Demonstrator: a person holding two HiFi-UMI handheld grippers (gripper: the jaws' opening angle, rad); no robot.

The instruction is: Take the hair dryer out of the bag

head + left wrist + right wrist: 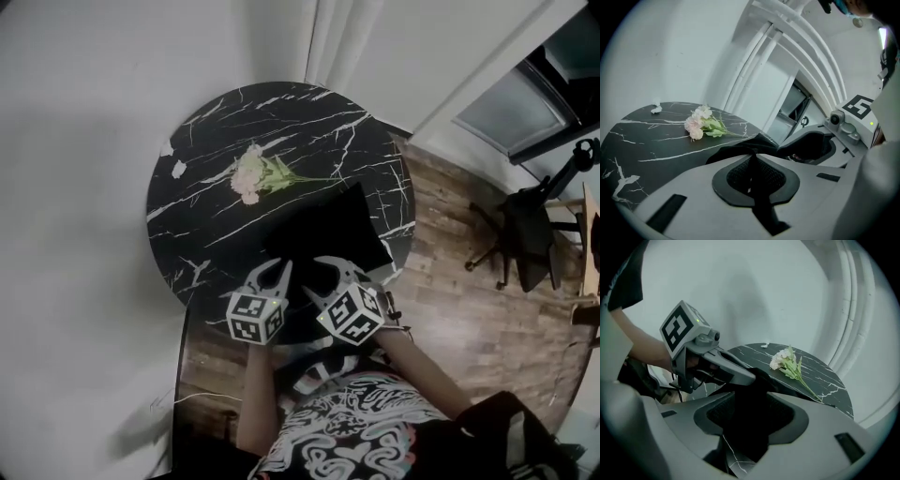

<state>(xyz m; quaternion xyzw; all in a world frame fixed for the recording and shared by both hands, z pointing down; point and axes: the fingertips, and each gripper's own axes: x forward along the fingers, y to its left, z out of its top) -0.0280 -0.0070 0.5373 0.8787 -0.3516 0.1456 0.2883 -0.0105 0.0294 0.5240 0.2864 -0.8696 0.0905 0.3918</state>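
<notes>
Head view, steeply down. A round black desk (206, 169) veined in white stands on a wood-plank floor (469, 281) against a pale wall (75, 141). A white curtain (347, 37) hangs at 12 o'clock, and an office chair (525, 234) stands well apart at 3 o'clock.

A sprig of pale flowers (258, 173) lies near the desk's centre, toward 11 o'clock. The black bag (328, 230) lies at 5 o'clock, reaching the near rim.

I hold the left gripper (270, 274) with its jaws closed on a raised fold of the bag's edge. The right gripper (339, 272) stands just beside it at 3 o'clock. Its jaws are wide apart, with dark bag fabric between them that the pads do not press.

The hair dryer cannot be made out in any view, and the bag's fabric shows me no outline of it. Small white scraps (178, 170) at the 9 o'clock rim are too small to identify. My arms hide the desk's near edge.
</notes>
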